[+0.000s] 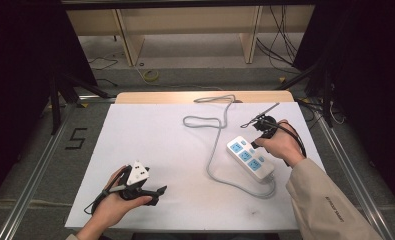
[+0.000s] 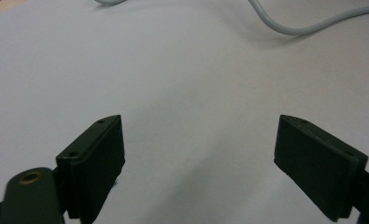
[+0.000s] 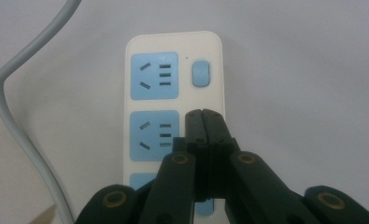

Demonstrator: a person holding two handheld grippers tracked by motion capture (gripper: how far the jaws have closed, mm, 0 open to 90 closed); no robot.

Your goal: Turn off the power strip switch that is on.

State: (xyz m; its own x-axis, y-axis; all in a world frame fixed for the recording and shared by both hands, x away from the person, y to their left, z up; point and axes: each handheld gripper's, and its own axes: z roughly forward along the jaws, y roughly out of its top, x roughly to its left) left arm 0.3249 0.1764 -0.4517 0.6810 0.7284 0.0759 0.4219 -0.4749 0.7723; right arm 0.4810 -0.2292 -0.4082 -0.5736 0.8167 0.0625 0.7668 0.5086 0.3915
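Right gripper view: one power strip (image 3: 175,93) | three blue sockets | right gripper (image 3: 204,116) jaws together, empty

One power strip (image 1: 251,159) is lying on the worktop (image 1: 150,145), and it is showing three blue socket panels in the high view, with one blue switch button (image 3: 201,73) showing beside the end panel in the right gripper view. One grey cable (image 1: 216,131) is trailing from the strip and looping across the sheet. Two tongs are being held over the worktop: the left tongs (image 1: 157,191) and the right tongs (image 1: 257,142), one in each of the person's two hands. One white sheet is covering the worktop. One figure "5" (image 1: 76,138) is showing on the floor at the left.
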